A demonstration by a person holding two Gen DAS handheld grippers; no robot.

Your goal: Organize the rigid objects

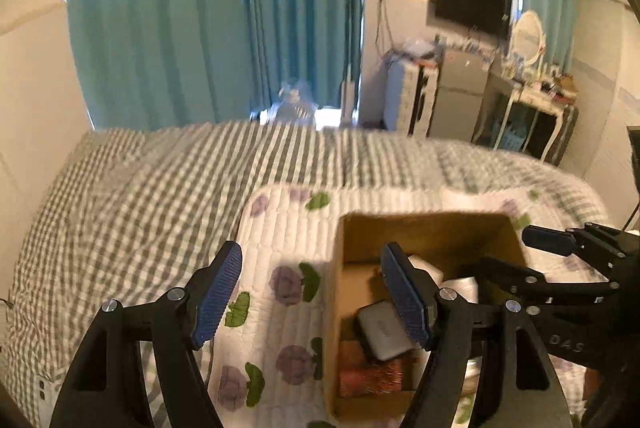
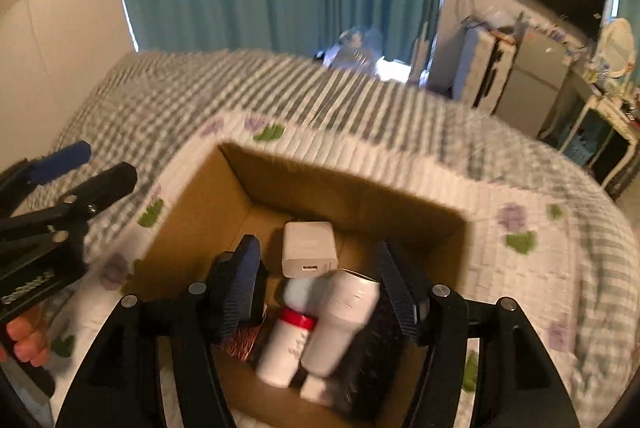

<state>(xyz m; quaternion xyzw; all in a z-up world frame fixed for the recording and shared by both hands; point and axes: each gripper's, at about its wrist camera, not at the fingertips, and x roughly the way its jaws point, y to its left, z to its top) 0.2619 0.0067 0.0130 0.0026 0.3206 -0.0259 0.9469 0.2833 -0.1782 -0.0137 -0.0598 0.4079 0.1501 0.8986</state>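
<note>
Hovering over: an open cardboard box (image 2: 224, 212) on a white quilted mat with purple flowers (image 1: 280, 228), which lies on a grey checked bedspread (image 1: 132, 184).
Right gripper (image 2: 316, 288): released, jaws wide apart, nothing between the pads; it hangs above the near half of the box.
Left gripper (image 1: 310, 298): released and empty; its left finger is over the mat, its right finger over the box's left side.
Box contents: a white charger block (image 2: 308, 248) toward the far wall; nearer, a white cylinder (image 2: 344, 324) leaning beside a white bottle with a red band (image 2: 286, 344); a dark brush (image 2: 376, 356) at the right; a red glittery item (image 1: 372, 372) at the near left; a grey flat case (image 1: 382, 328) lying on it.
Blur: both views are smeared, so fine detail is unclear.
Far side: teal curtains (image 1: 180, 20) and a wall-mounted screen (image 1: 472, 4).
</note>
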